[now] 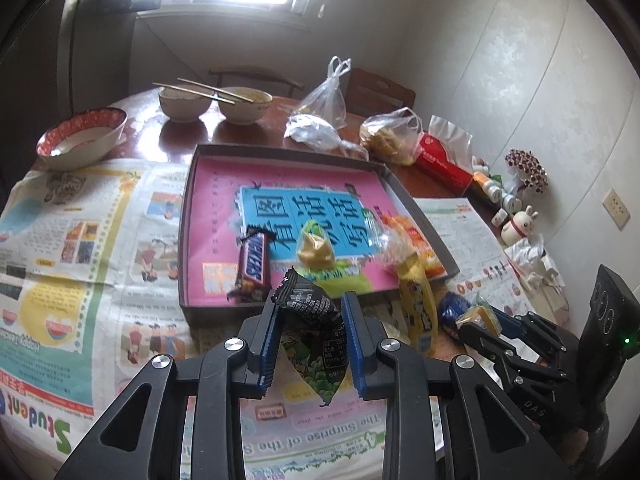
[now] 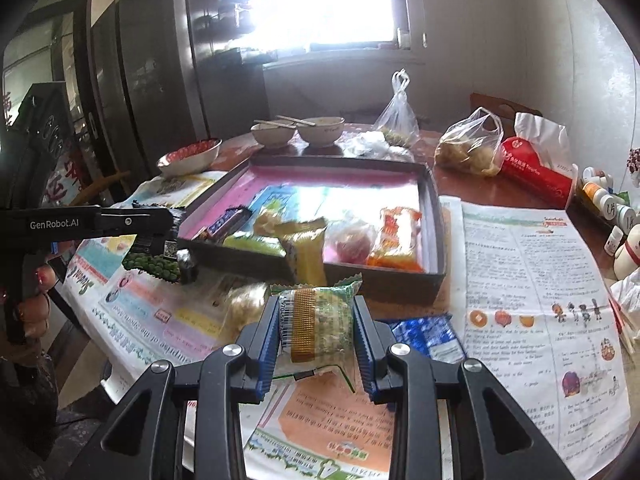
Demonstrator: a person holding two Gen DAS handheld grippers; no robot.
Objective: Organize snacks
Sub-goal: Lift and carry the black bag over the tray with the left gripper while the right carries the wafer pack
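Black snack packet [image 1: 310, 312] pinched between left fingers [image 1: 269, 332]; right fingers [image 2: 267, 336] clamp green packet [image 2: 320, 320].

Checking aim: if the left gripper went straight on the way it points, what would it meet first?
Probably the near wall of the box, about beside the Snickers bar; depth is unclear, and the left gripper holds a black packet.

Glossy, crinkled foil on the black snack packet [image 1: 310, 312], and shiny clear film over the green snack pack [image 2: 320, 322]. Ribbed blue pads [image 1: 269, 344] look rubbery against matt black plastic. Matt newspaper [image 1: 92, 248] covers polished, reflective wooden table [image 1: 188, 132]; cardboard tray [image 1: 188, 216] looks dull.
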